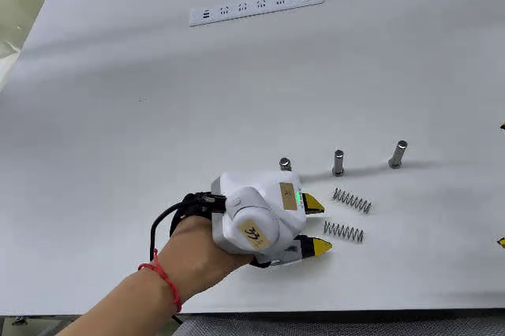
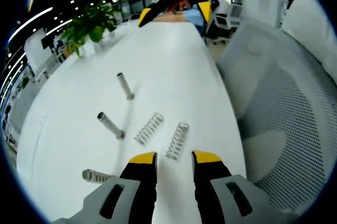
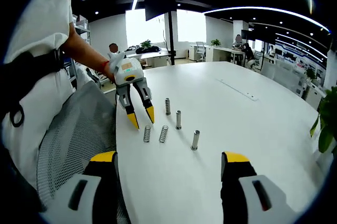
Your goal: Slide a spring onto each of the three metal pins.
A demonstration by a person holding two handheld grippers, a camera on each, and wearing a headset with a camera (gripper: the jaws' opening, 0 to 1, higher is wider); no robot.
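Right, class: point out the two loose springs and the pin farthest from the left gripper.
Spring nearer the pins [image 1: 352, 200], head view, middle coils.
Spring nearer the table edge [image 1: 343, 232], head view, middle coils.
Farthest pin [image 1: 398, 154], head view, mid-shaft.

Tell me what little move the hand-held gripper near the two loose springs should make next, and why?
Probably nudge the white, yellow-tipped left hand-held gripper forward a little, so its open jaws straddle the nearer coiled silver metal spring. That spring lies flat on the white table just ahead of the jaws, roughly in line with their gap, not yet between them.
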